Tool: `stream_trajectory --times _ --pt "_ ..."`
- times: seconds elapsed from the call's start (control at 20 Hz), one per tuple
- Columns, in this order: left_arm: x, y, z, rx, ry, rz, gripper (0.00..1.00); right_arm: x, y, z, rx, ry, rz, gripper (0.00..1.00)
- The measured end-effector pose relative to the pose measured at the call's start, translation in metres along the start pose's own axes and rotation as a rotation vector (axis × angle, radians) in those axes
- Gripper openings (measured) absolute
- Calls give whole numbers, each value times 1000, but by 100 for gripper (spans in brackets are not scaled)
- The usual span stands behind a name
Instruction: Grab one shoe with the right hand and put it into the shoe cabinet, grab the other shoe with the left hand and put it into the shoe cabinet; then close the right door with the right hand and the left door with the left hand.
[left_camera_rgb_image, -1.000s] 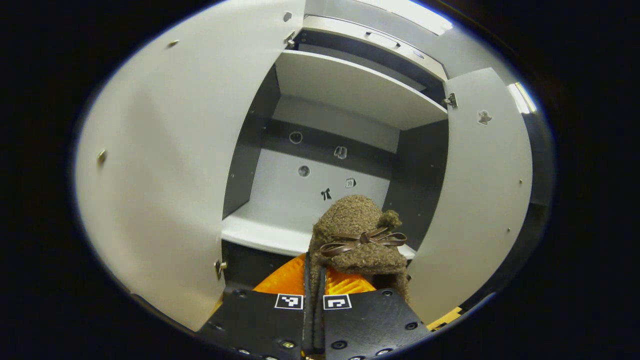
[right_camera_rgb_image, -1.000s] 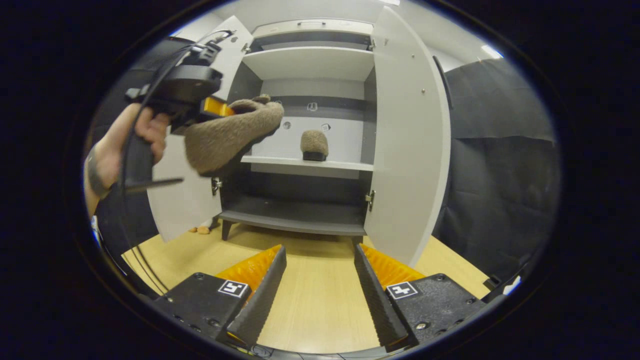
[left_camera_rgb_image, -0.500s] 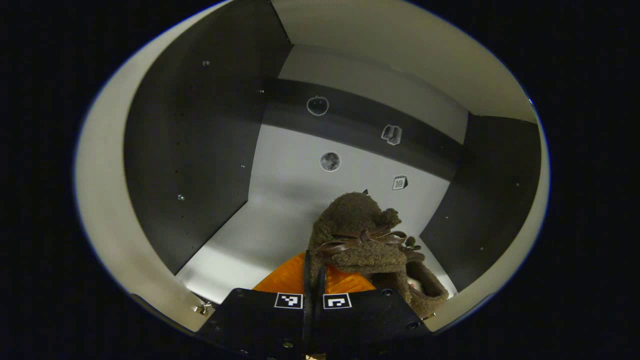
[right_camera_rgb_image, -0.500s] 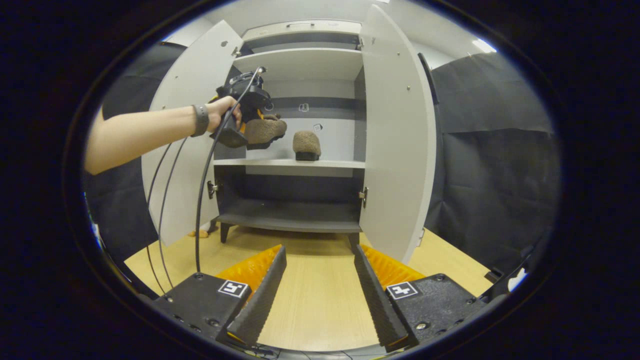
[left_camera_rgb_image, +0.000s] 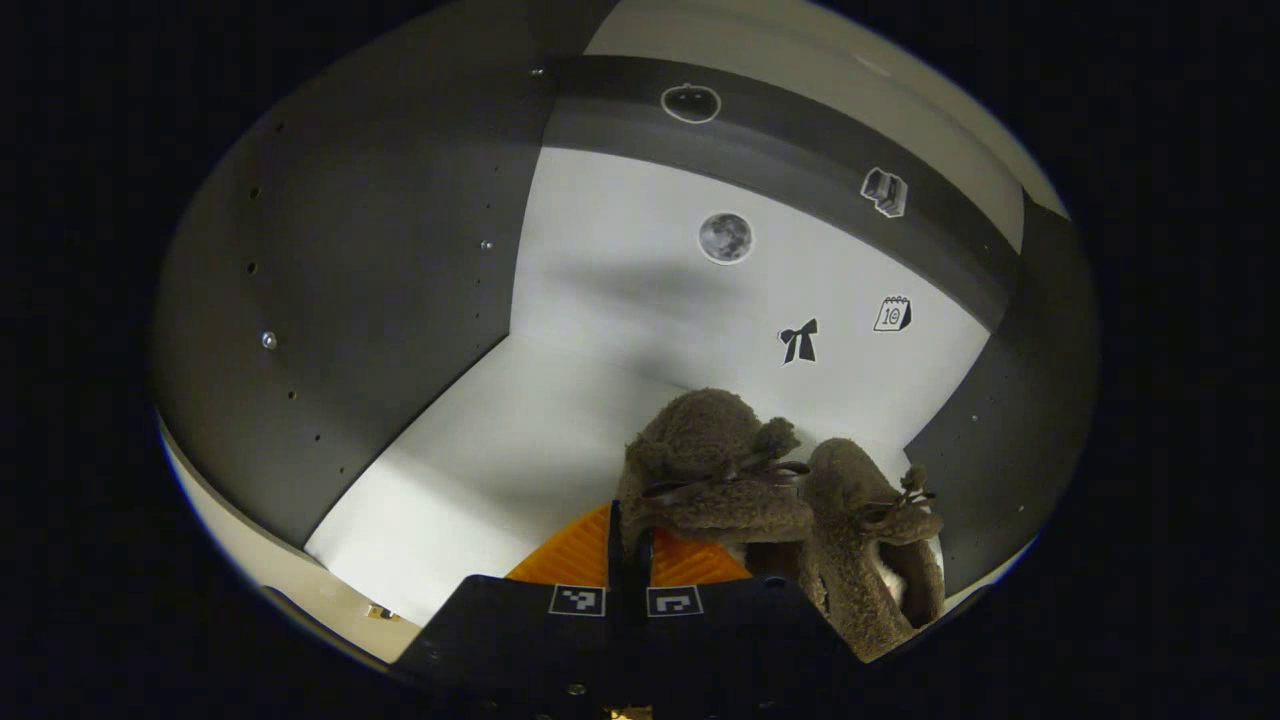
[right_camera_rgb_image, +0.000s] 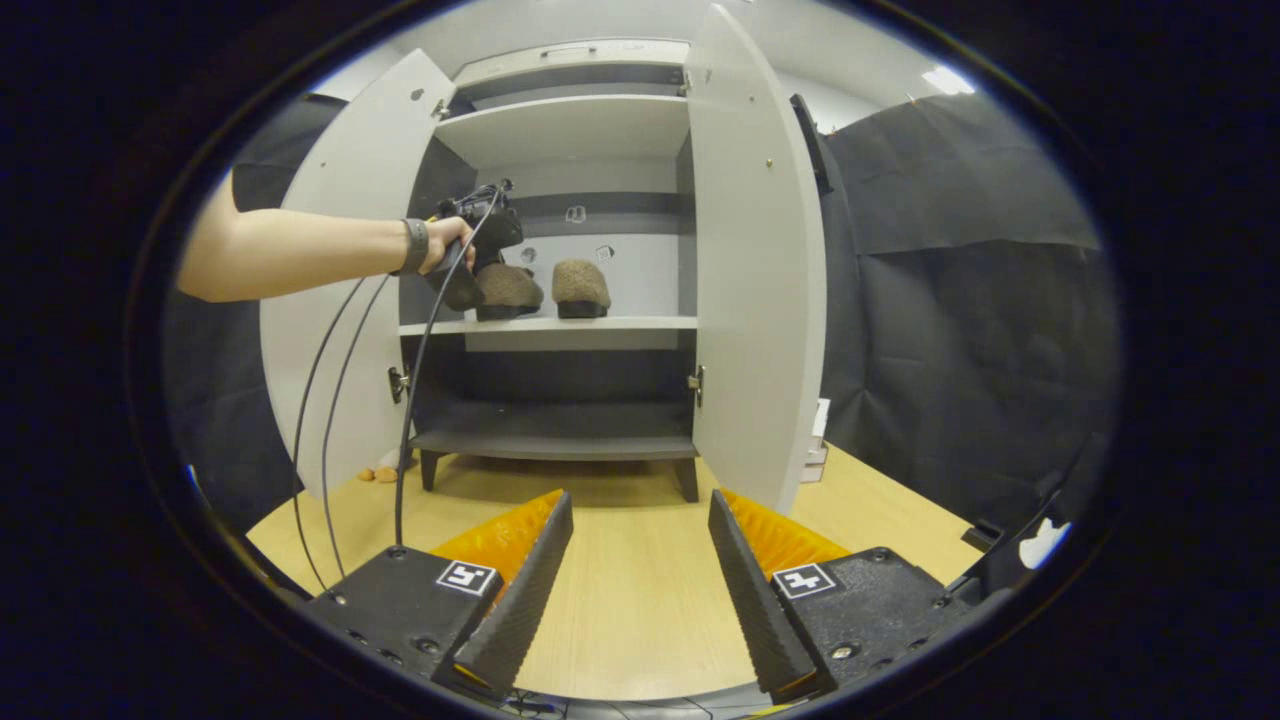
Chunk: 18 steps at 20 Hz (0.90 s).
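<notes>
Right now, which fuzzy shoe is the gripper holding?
The left shoe on the white shelf, pinched by the left gripper. The right shoe sits free beside it.

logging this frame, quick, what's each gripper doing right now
Left gripper: shut on the brown fuzzy slipper, beside the other slipper on the cabinet shelf.
Right gripper: open, holding nothing.
</notes>
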<state>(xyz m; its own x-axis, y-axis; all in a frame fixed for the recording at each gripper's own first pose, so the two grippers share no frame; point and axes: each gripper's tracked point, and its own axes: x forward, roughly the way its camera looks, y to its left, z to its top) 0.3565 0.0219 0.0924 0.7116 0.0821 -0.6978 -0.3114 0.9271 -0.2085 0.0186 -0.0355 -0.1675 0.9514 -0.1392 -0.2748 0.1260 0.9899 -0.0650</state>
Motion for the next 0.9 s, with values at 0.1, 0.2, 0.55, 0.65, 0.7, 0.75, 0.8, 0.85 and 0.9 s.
stream_trajectory --times 0.1,0.2,0.55,0.65,0.7,0.75,0.8,0.85,0.9 --pt "-4 2 -2 5 23 -12 6 1 -1 -3 3 5 -1 86" --pt "-10 3 -3 7 32 -19 10 2 0 -3 14 12 5 86" --pt "-45 -12 3 36 11 -131 43 3 5 -1 36 10 22 86" --pt "-70 -19 12 49 -55 -180 40 1 6 0 32 6 22 86" --pt "-87 -26 18 57 -106 -222 57 1 7 0 29 6 23 86" --pt "-107 -32 21 69 -155 -263 57 1 8 0 28 7 25 86" --pt "-123 -37 20 86 -199 -300 74 0 9 0 28 9 32 86" --pt "-138 -40 18 100 -238 -327 61 0 11 0 27 11 37 86" --pt "-152 -44 15 116 -270 -354 66 1 12 0 25 12 42 86"
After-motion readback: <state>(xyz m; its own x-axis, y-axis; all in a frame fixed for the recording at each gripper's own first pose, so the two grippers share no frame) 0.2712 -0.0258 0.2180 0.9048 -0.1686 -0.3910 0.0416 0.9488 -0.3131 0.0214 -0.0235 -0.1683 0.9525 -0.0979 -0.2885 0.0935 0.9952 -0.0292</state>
